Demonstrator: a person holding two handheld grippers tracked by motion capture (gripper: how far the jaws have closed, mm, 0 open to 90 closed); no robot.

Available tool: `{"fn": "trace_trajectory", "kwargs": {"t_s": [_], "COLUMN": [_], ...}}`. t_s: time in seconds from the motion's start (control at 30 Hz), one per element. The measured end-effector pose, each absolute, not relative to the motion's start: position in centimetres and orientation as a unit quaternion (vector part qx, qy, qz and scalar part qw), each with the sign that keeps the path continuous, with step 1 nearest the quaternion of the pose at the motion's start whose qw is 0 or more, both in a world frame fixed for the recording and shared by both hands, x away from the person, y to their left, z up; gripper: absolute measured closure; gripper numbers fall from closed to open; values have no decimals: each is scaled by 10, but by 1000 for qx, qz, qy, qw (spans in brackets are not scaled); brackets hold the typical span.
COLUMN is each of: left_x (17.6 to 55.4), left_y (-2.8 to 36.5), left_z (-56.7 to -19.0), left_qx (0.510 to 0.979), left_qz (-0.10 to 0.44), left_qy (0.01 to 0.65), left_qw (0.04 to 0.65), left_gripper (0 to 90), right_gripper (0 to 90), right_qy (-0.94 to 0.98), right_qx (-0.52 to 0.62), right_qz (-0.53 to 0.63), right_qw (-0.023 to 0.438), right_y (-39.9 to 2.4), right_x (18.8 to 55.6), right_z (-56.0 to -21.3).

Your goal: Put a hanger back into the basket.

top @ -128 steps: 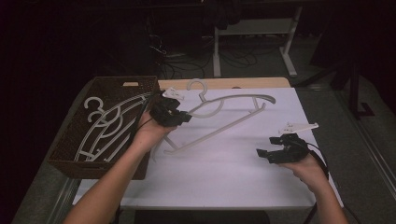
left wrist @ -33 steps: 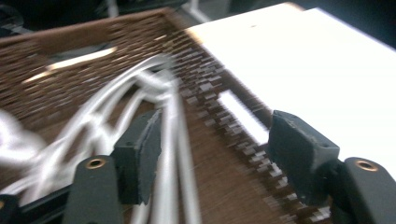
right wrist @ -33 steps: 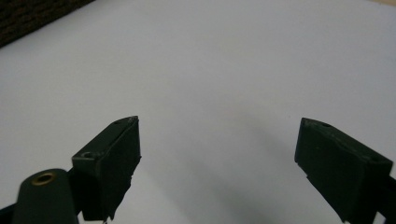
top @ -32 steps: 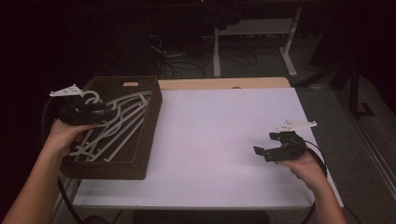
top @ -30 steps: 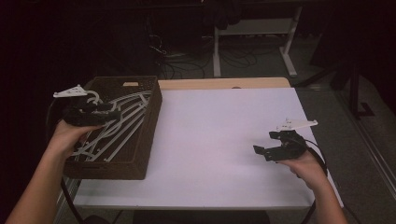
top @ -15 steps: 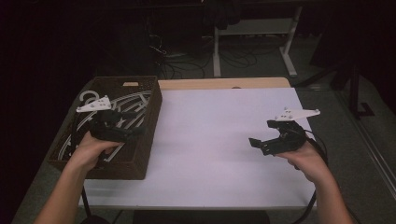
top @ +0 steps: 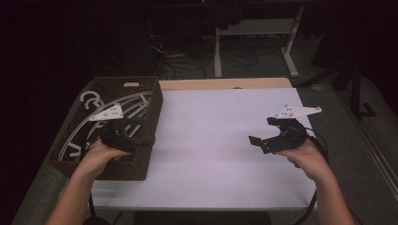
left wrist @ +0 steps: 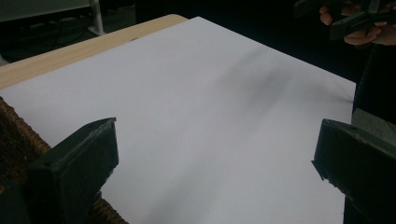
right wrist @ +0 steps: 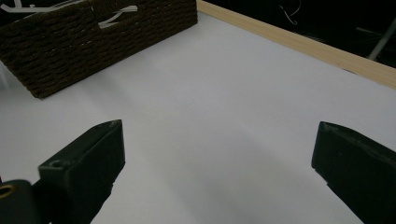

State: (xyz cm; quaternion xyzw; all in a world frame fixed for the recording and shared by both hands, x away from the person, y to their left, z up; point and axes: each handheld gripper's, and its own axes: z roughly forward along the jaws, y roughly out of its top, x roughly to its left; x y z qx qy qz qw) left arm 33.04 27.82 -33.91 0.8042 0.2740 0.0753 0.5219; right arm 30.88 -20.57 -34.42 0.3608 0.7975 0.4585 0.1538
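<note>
I hold the left tongs point(top: 141, 140) at the right rim of the dark brown woven basket point(top: 152, 112) on the table's left edge, jaws just opened wide, empty. The white plastic hangers point(top: 94, 117) lie inside the basket, behind these tongs. The right tongs point(top: 260, 143), near the table's right edge, are also wide open, empty.

One woven basket point(top: 149, 123), dark brown, at the table's left side. White clothes hangers point(top: 137, 106) inside it: several, overlapping; two hooks show at the far corner, exact count cannot be told.

One table point(top: 220, 84), wooden edge at the far side. One white sheet point(top: 211, 140) over its top.

Two handheld grippers: left gripper point(top: 141, 140), right gripper point(top: 257, 143). Two black jaws on each. Two grey three-cornered plates, one atop each.

Two forearms, two hands, one per gripper.
</note>
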Motion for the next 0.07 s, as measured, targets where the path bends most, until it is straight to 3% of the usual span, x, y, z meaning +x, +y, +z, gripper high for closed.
{"fn": "trace_trajectory", "kwargs": {"t_s": [0.07], "left_x": [330], "left_y": [278], "left_z": [-339], "left_qx": [805], "left_qz": [76], "left_qy": [272], "left_qw": [522], "left_gripper": [0], "right_gripper": [22], "right_qy": [798], "right_qx": [360], "right_qz": [459], "right_qw": [154], "right_y": [-205], "right_x": [309], "right_z": [-345]}}
